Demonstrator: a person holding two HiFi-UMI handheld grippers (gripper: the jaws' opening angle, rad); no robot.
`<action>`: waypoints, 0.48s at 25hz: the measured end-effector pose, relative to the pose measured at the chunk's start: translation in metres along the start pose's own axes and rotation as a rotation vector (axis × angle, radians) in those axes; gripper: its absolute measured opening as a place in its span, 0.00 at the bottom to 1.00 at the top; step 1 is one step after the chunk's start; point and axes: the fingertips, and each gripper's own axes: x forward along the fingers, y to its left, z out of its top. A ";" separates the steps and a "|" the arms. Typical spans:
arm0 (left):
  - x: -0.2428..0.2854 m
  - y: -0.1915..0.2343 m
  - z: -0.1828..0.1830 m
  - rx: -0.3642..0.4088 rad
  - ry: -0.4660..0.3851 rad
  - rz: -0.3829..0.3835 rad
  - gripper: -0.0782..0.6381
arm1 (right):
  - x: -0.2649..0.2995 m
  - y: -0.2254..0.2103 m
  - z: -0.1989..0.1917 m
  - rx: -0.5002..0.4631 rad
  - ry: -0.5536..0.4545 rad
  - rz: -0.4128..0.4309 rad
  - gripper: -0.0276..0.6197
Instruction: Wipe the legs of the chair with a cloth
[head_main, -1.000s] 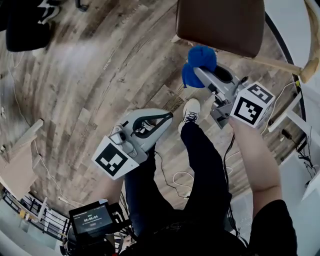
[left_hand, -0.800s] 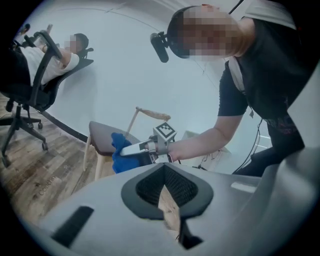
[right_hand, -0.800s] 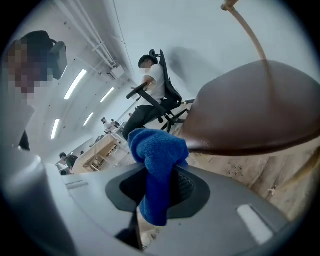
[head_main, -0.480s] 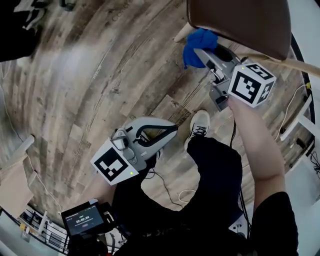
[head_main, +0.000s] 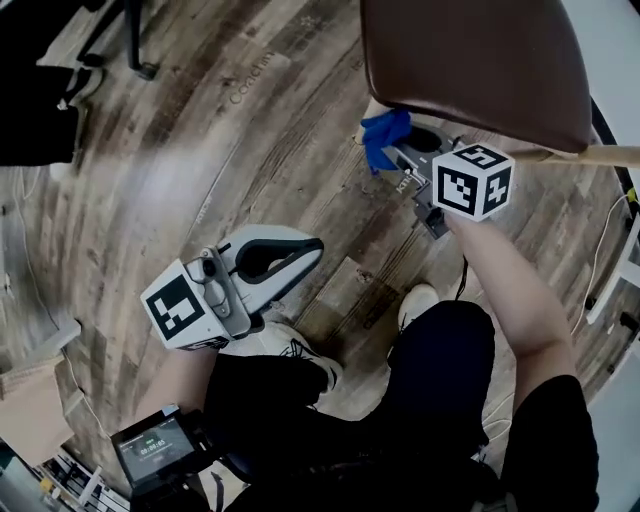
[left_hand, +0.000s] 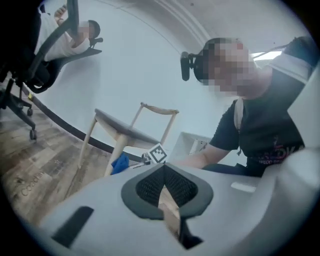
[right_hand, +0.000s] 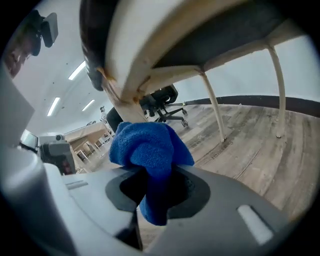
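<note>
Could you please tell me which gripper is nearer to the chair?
Right: the right gripper holds the cloth just below the chair seat; the left gripper hangs apart over the floor.

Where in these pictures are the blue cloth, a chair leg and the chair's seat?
Cloth (right_hand: 150, 142): right gripper view, on its bunched top.
Leg (left_hand: 115, 152): left gripper view, midway down the leg.
Seat (head_main: 470, 60): head view, middle of its brown top.
</note>
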 end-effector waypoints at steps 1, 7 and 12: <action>-0.004 0.008 0.001 0.012 -0.001 0.014 0.11 | 0.007 -0.007 -0.009 -0.006 0.013 0.000 0.19; -0.024 0.046 0.008 0.023 -0.038 0.101 0.11 | 0.054 -0.056 -0.075 0.017 0.100 -0.038 0.19; -0.029 0.054 0.006 0.037 -0.035 0.143 0.11 | 0.091 -0.099 -0.139 0.126 0.229 -0.086 0.19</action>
